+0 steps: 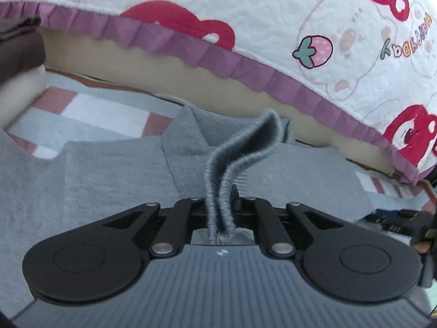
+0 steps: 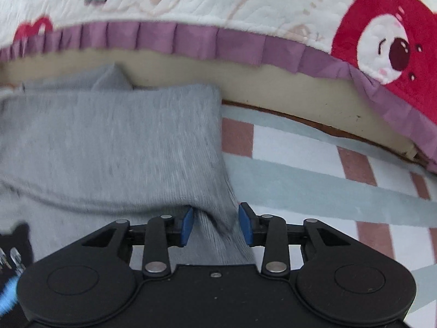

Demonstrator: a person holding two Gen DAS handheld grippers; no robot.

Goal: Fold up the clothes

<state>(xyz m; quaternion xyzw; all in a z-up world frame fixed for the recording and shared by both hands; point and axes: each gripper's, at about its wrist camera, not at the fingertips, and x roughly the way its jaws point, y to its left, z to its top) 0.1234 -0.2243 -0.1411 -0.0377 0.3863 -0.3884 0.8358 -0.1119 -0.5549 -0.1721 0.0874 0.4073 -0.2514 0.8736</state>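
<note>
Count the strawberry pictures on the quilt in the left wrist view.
1: a pink strawberry with green leaves, on the white quilt at upper right, beside the coloured lettering. More may lie outside the frame.

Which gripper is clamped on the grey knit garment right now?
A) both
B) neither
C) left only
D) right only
C: the left gripper is shut on a ribbed edge of the grey knit garment, which stands up out of its jaws, while the right gripper has its blue pads apart, with cloth lying loose between them.
</note>
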